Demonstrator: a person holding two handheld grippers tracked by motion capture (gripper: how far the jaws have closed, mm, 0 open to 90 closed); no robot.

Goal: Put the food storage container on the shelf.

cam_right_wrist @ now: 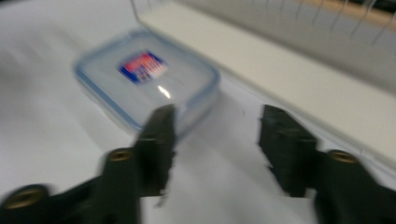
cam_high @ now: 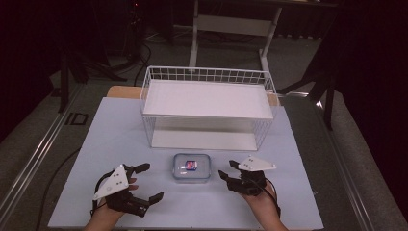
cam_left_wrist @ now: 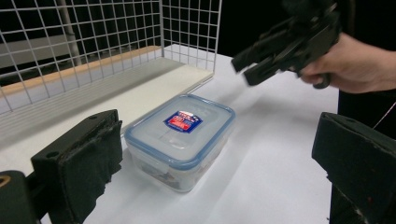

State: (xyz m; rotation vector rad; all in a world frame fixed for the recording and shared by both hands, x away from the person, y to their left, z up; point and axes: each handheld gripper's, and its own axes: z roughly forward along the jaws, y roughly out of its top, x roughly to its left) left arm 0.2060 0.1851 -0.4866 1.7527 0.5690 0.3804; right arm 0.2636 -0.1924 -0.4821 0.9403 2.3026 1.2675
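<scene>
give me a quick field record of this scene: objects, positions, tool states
surface: white table
container: clear lidded box with blue rim and a red-blue label, lid on, resting on the table between both tools
rack: white wire shelf behind the box
left tool: open, holding nothing, left of the box
right tool: open, holding nothing, right of the box
contact: neither tool touches the box
</scene>
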